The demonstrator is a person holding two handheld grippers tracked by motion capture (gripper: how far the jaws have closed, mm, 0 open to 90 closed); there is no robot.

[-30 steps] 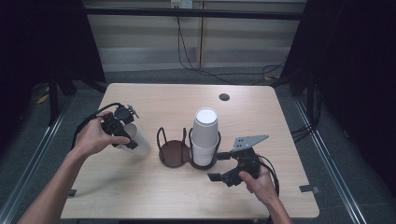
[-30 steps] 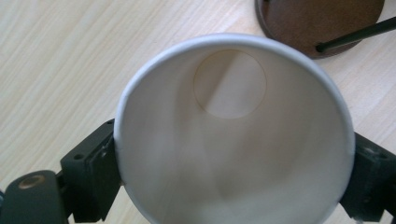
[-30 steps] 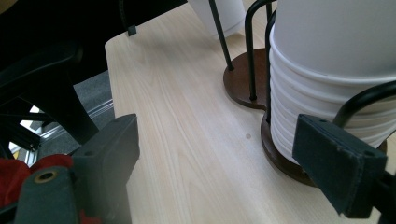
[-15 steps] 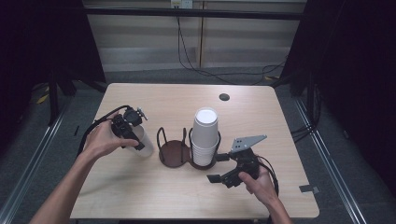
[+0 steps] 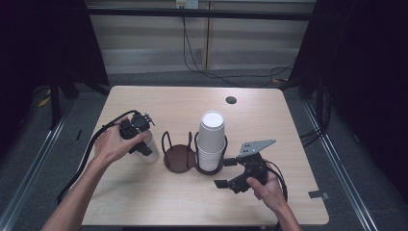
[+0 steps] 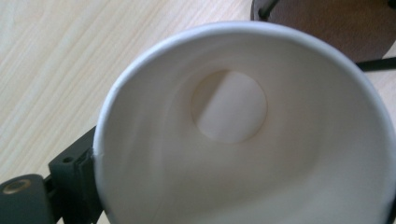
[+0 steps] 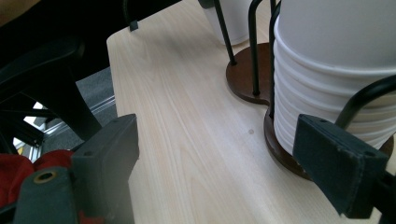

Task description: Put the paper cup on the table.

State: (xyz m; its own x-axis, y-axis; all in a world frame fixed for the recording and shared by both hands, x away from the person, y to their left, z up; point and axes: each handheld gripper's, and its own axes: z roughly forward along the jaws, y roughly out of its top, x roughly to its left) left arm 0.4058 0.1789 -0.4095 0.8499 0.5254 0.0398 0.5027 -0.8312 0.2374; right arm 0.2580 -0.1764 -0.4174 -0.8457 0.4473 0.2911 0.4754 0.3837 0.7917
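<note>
So the single paper cup (image 5: 150, 145) is in the left gripper (image 5: 140, 139), sitting just left of the two-ring wire cup holder (image 5: 180, 156); in the left gripper view you're looking straight down into the cup's mouth (image 6: 243, 140), bottom disc visible, so the cup's long axis runs pretty much along the line the gripper points, mouth toward the hand and base toward the table; a jaw hugs the rim on the near-left side there. Those jaws have just been opening with the cup between them; I honestly can't tell whether the pads are pressing on the wall or have let go, the cup hides the contact.

What the next move hangs on, as I read it: the empty ring (image 5: 177, 155) of the holder lies just to the right of the cup, on the side away from the left hand (image 5: 113, 144); the cup looks close to upright, base down near the tabletop (image 5: 159, 202), so it'd go sideways and down into that ring; left hand is clearly the nearer one.

The other ring holds the tall stack of cups (image 5: 211, 139); the right gripper (image 5: 230, 173) rests on the table just right of it, jaws spread wide with nothing between them, one pad (image 7: 338, 163) near the base of the stack (image 7: 327, 93) but apart from it.
</note>
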